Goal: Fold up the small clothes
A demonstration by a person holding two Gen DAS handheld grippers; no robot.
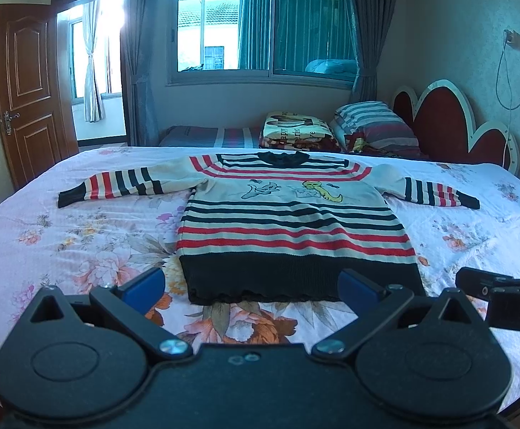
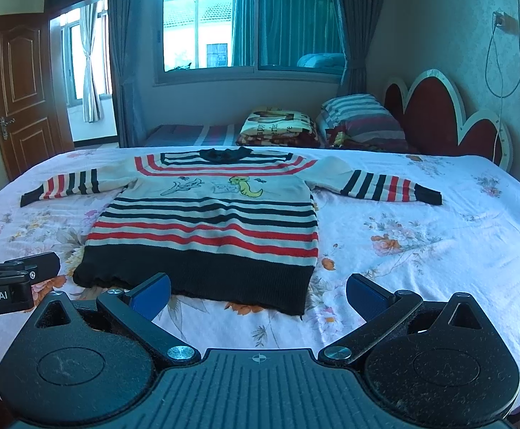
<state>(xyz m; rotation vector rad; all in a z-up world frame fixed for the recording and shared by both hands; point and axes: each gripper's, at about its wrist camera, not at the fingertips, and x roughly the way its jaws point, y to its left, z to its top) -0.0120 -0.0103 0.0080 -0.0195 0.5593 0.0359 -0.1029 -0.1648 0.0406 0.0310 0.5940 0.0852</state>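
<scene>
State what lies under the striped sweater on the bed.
The striped sweater lies flat on the floral bedsheet, which shows all round it. The sheet directly beneath is covered, so anything there is hidden.

Daylight floods in through the window [image 1: 260,28] at twelve o'clock, blown out to glare; the room looks bluish, sharp, with fisheye-bent, dark-cornered edges.

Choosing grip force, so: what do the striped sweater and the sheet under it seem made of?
Striped sweater: looks like soft knit yarn, matte; ribbed texture shows along its dark hem. Floral sheet: looks like thin woven cloth, perhaps cotton, printed, with fine wrinkles.
</scene>
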